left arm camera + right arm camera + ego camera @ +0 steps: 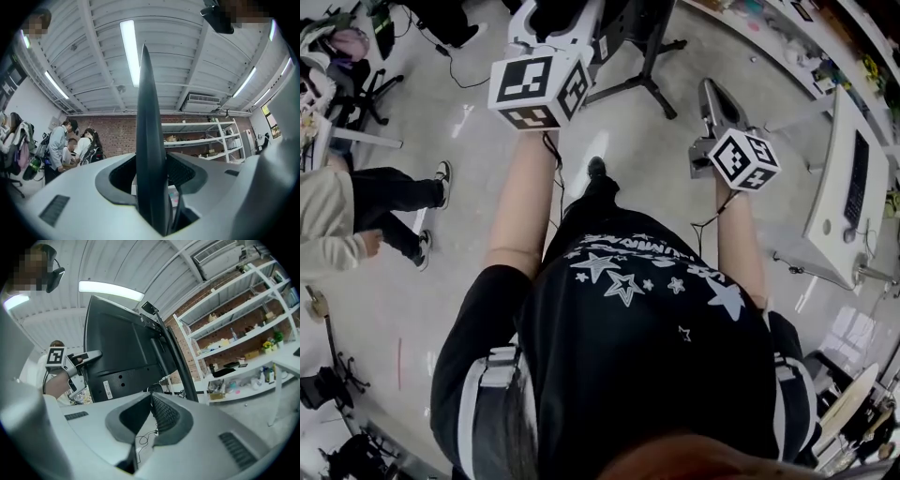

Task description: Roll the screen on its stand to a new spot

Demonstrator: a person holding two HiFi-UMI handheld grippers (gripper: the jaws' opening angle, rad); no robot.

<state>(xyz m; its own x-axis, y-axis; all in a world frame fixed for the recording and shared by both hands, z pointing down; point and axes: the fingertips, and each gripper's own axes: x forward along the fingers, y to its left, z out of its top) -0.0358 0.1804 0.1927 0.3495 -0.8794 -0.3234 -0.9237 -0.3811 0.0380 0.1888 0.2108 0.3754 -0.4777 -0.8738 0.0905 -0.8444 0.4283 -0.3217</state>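
Observation:
The black screen [122, 352] stands on a dark stand with splayed legs [645, 82], and I see its back in the right gripper view. My left gripper [546, 28] is raised at the screen's edge. In the left gripper view the thin dark panel [149, 117] runs edge-on between the jaws, and the left gripper [151, 164] is shut on it. The right gripper view also shows that left gripper [70, 359] at the screen's left edge. My right gripper [712, 94] hangs apart to the right, pointing at the floor by the stand. Its jaws [151, 397] meet at the tips with nothing between them.
People [356, 216] are at the left, and more [70, 145] by a brick wall. A white desk [844, 197] with a keyboard is at the right. White shelves [243, 324] line the wall. A cable [455, 70] trails over the floor.

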